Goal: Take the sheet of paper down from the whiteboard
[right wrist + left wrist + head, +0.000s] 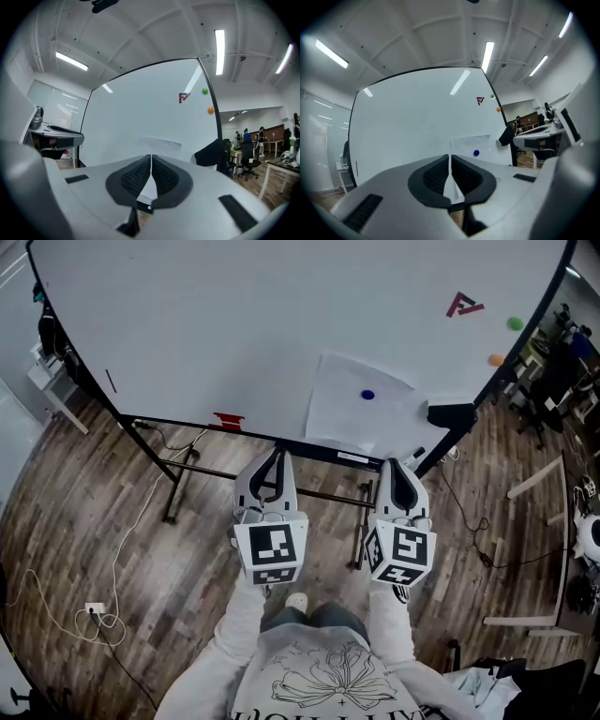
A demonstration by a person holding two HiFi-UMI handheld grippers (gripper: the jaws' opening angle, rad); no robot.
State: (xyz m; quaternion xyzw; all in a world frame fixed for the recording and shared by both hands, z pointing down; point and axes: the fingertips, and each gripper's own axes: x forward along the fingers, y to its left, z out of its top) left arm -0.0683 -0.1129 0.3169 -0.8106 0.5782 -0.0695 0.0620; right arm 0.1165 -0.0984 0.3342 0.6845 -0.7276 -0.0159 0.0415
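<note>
A white sheet of paper (361, 406) hangs low on the right part of the whiteboard (234, 324), pinned by a blue round magnet (367, 395). In the left gripper view the paper (471, 145) and its magnet (476, 153) show just above the jaws. The right gripper view shows only the paper's top edge (159, 142). My left gripper (273, 463) and right gripper (397, 471) are held level in front of the board's lower rail, short of the paper. Both are shut with nothing between the pads.
A red logo magnet (464, 305), a green magnet (516, 322) and an orange one (496, 359) sit at the board's right edge. A black eraser (451, 414) and a red clip (228, 420) rest on the tray. Cables lie on the wooden floor (112, 559). Desks and people are at right.
</note>
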